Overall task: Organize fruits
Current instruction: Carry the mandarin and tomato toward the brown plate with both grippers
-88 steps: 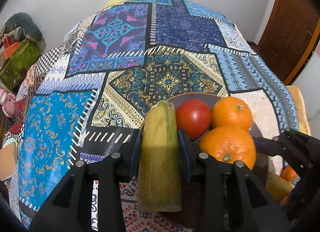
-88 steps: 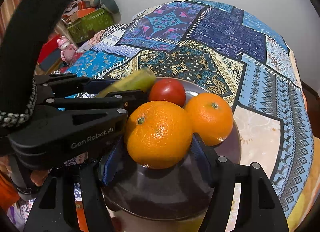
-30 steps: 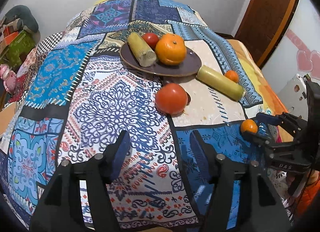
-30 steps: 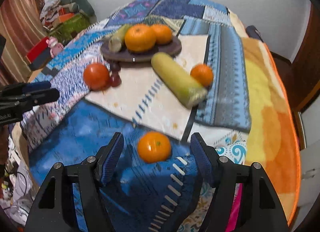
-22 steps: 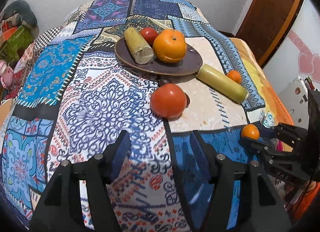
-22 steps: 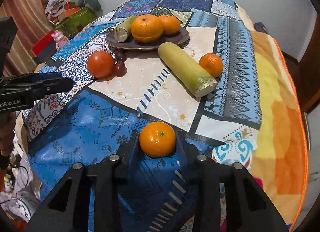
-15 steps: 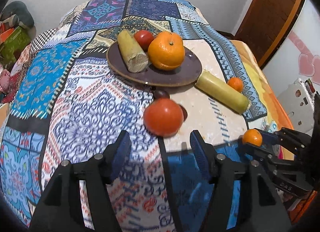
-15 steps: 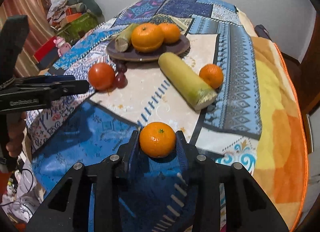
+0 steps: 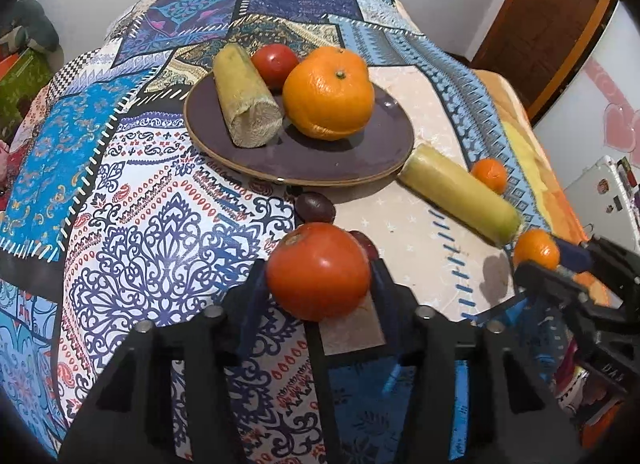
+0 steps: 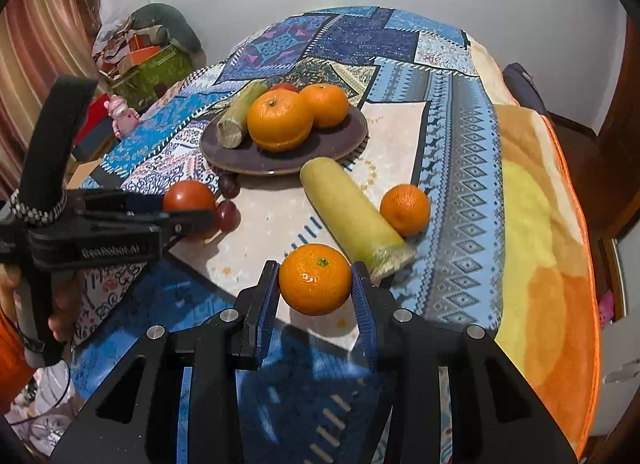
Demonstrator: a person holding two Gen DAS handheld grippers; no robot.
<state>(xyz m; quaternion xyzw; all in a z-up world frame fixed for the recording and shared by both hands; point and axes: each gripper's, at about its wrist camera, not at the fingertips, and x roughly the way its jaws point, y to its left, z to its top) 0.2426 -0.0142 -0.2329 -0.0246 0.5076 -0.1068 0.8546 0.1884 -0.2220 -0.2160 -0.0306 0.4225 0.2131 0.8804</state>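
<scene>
Left wrist view: your left gripper (image 9: 318,284) has the tomato (image 9: 318,270) between its jaws, which have just been closing; pads at both flanks of it, on the patterned cloth (image 9: 132,264). This view hides the far orange on the plate (image 9: 304,168); only the big orange (image 9: 328,92), a cut stalk (image 9: 244,100) and a small tomato (image 9: 275,60) show there.

Right wrist view: your right gripper (image 10: 316,284) jaws clamp a small orange (image 10: 315,279), held just above the cloth near the edge. From here both plate oranges are visible, the second orange (image 10: 325,104) right and behind the big one.

Around: a long yellow-green stalk (image 10: 352,216) lies right of the plate, touching another loose orange (image 10: 405,209) at its far right side. Two dark grapes (image 10: 228,214) sit between plate and tomato, one partly hidden behind the tomato in the left view. The stalk lies between the held orange and the plate. Boxes (image 10: 156,64) and clutter stand far left by the wall.
</scene>
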